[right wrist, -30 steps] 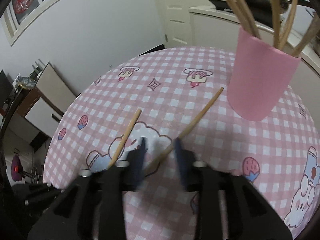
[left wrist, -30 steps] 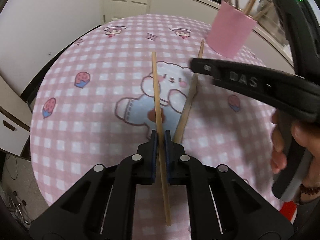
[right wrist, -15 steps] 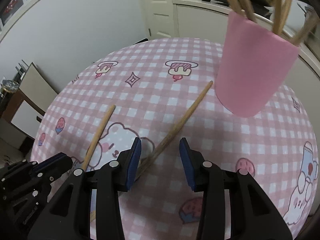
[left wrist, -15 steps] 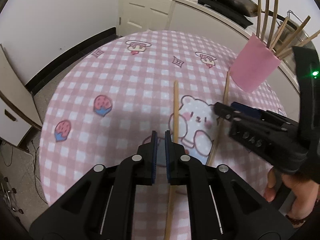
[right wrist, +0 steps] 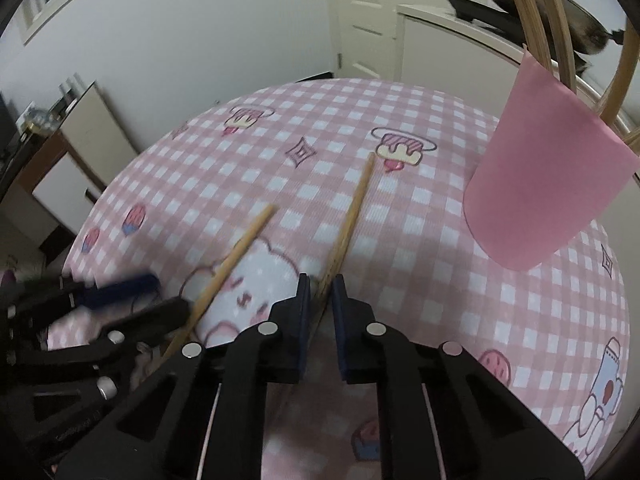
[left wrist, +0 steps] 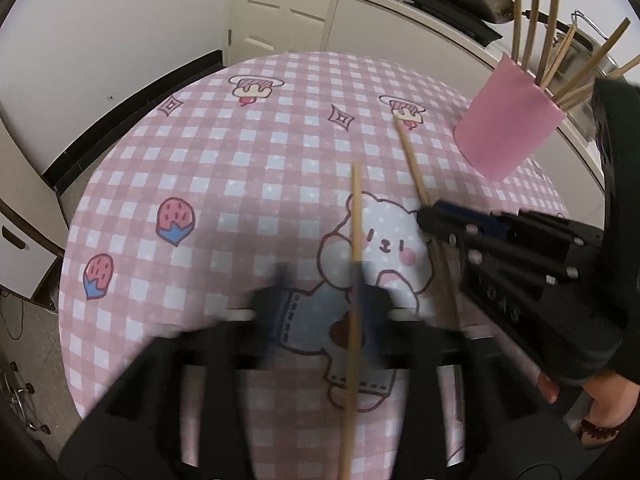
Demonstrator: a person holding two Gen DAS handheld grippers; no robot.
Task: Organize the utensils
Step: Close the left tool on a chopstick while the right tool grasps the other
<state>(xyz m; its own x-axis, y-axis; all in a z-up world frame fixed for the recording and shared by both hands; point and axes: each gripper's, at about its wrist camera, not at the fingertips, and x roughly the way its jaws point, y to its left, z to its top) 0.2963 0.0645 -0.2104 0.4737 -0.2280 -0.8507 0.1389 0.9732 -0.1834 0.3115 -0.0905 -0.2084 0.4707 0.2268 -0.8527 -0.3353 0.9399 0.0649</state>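
Left gripper jaws just opened – apart, one chopstick between, unclamped; right gripper jaws just closed, clamped on 2nd chopstick.

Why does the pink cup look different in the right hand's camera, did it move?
Cannot tell. The pink cup looks bigger and nearer the picture's right edge, but it still sits beside the same cake print on the tablecloth, so probably the camera shifted.

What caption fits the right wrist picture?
Right gripper pinching a wooden chopstick beside the pink cup.
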